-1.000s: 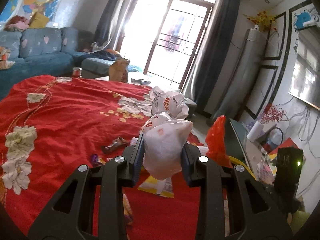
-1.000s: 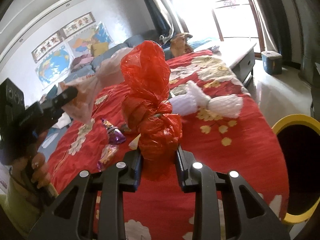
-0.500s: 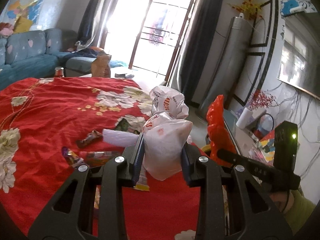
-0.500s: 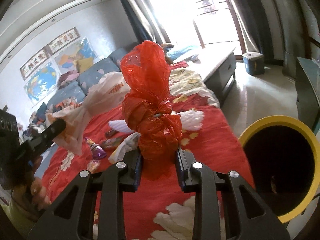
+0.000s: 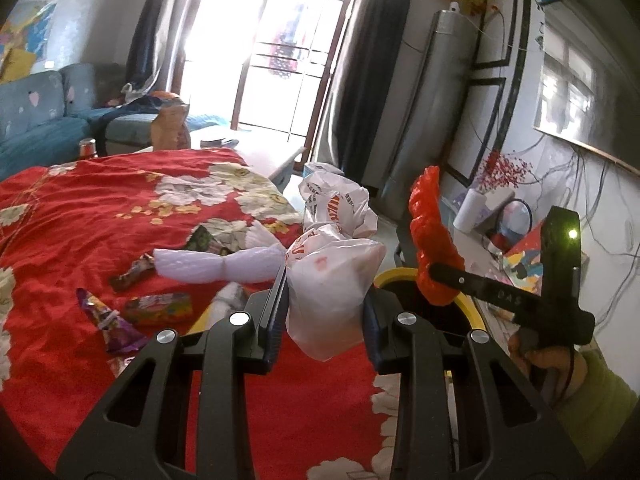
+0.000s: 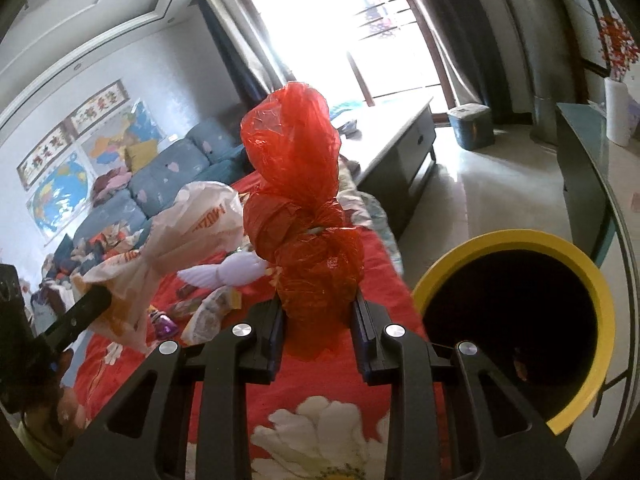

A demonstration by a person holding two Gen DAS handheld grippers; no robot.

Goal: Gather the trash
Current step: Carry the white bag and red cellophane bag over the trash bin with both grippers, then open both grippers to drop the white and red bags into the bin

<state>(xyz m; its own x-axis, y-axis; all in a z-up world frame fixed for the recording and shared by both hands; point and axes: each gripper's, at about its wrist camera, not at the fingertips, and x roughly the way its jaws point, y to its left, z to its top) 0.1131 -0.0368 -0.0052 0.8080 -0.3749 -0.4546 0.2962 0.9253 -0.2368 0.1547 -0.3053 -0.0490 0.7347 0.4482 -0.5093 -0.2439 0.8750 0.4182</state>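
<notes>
Trash is in both grippers right now, so I've got two loads up at once: my left gripper (image 5: 324, 316) is clamped on a knotted white plastic bag (image 5: 332, 284) with orange print, and my right gripper (image 6: 318, 328) is pinched tight on a tied red plastic bag (image 6: 304, 240), both lifted clear of the red floral cloth (image 5: 80, 216). Just past the right fingers sits the yellow-rimmed bin (image 6: 560, 252), mouth open and dark inside, off to the right of the red bag, not under it yet. From the left wrist view the bin is mostly hidden behind the white bag, so I can't really line that drop up from that side. What worries me: both bags are floppy and stick up way above the jaws, so if I let go before the bag is over the opening, it'll probably catch the rim and flop onto the floor. The two grippers are also close together, so swinging both in at once could knock them into each other. Farther out there's loose stuff on the cloth to grab: a purple wrapper (image 5: 114, 326), a colourful candy pack (image 5: 158, 308), a brown wrapper (image 5: 134, 270) and a white twisted bag (image 5: 218, 266)
</notes>
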